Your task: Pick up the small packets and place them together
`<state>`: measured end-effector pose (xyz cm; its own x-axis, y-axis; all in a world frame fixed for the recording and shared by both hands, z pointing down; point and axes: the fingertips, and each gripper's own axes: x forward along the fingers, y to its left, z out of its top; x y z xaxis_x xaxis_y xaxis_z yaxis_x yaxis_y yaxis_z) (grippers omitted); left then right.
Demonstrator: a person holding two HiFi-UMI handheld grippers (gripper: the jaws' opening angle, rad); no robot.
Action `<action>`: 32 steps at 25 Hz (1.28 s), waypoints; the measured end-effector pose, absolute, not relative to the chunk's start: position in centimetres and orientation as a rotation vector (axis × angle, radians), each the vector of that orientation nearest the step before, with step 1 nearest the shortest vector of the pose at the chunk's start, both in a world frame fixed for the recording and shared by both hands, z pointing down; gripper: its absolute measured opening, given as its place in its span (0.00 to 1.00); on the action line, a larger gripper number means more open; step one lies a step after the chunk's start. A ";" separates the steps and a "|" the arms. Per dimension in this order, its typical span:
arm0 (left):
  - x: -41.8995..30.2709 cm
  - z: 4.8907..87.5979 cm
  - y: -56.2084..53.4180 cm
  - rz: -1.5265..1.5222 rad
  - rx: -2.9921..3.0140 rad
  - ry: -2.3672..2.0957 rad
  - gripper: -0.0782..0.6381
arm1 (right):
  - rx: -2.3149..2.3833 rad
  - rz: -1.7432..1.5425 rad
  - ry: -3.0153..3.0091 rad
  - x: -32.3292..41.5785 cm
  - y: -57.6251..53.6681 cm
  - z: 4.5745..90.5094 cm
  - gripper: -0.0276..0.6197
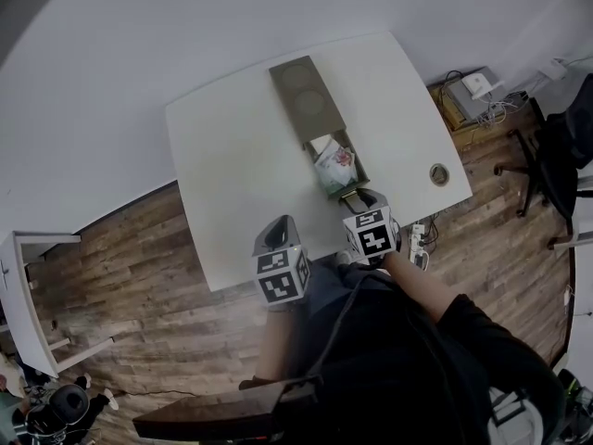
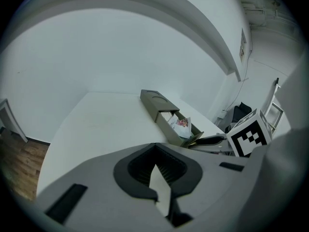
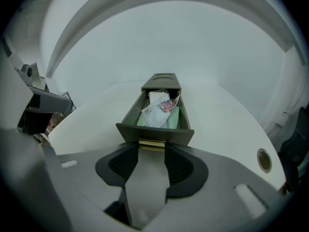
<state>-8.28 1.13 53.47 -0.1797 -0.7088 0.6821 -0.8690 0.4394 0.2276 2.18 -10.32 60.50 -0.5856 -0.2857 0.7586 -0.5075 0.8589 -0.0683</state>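
Both hands sit low at the white table's point(image 1: 232, 156) near edge, grippers pitched down. The left gripper point(image 1: 278, 232) hovers over bare tabletop, jaws closed tip to tip and empty. The right gripper point(image 1: 357, 198) clamps a brass-coloured handle point(image 3: 151, 144) on an open drawer point(image 3: 154, 133). The small packets point(image 3: 157, 111) lie heaped in that drawer: crinkled, white and pale green (one with a floral print). The drawer slides out of a long, matt olive-grey box point(image 1: 306, 95).
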 end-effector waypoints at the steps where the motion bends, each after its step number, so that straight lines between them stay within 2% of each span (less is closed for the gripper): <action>1: -8.0 53.5 1.2 0.273 1.327 -1.947 0.10 | 0.568 0.356 -2.230 2.5 -10.2 60.6 0.30; 32: -3.3 53.4 3.4 0.262 1.289 -1.970 0.10 | 0.501 0.382 -2.225 8.0 -6.7 60.9 0.30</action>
